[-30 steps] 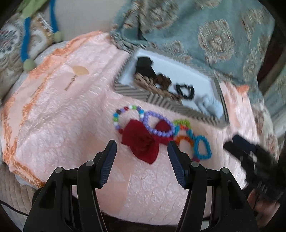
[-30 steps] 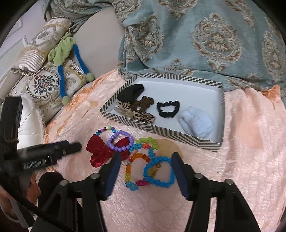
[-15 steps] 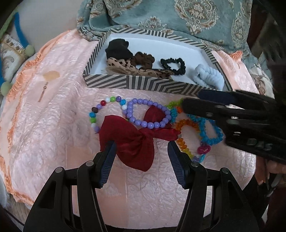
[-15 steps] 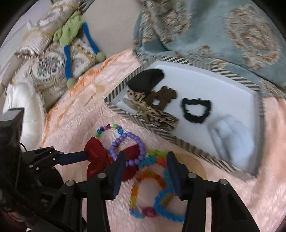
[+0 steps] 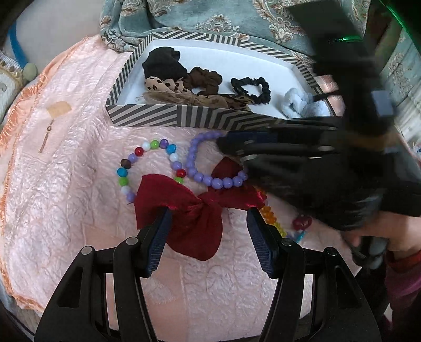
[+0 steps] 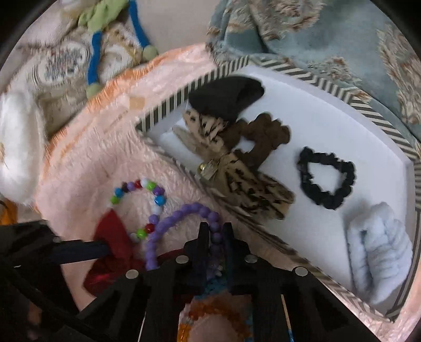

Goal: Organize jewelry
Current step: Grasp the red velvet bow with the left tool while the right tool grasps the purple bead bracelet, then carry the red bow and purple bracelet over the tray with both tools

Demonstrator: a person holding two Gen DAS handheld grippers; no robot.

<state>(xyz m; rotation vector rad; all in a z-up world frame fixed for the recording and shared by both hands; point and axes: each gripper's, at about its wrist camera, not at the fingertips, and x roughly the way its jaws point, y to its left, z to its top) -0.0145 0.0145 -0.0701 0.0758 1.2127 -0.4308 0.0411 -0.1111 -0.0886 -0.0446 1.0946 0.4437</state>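
Observation:
A purple bead bracelet [image 5: 208, 179] [image 6: 179, 215] lies on the pink quilt, over a dark red bow [image 5: 194, 213] [image 6: 110, 236]. My right gripper [image 6: 215, 234] is shut on the purple bracelet's right side; it shows as a blurred black shape in the left wrist view [image 5: 289, 157]. My left gripper [image 5: 208, 221] is open, its fingers on either side of the red bow, low over the quilt. A multicoloured bead bracelet [image 5: 147, 163] [image 6: 139, 194] lies left of the purple one. Orange and blue bracelets [image 5: 276, 223] lie partly hidden under my right gripper.
A striped box [image 5: 168, 115] [image 6: 368, 102] behind the bracelets holds a black scrunchie [image 6: 326, 179], a brown one [image 6: 265, 136], a leopard bow [image 6: 236, 181], a black cloth [image 6: 226, 94] and a pale blue scrunchie [image 6: 376, 244]. Teal patterned fabric [image 5: 210, 15] lies behind; cushions [image 6: 60, 60] at left.
My right gripper moved down and left onto the purple bracelet and shut on it. My left gripper moved closer to the red bow, staying open.

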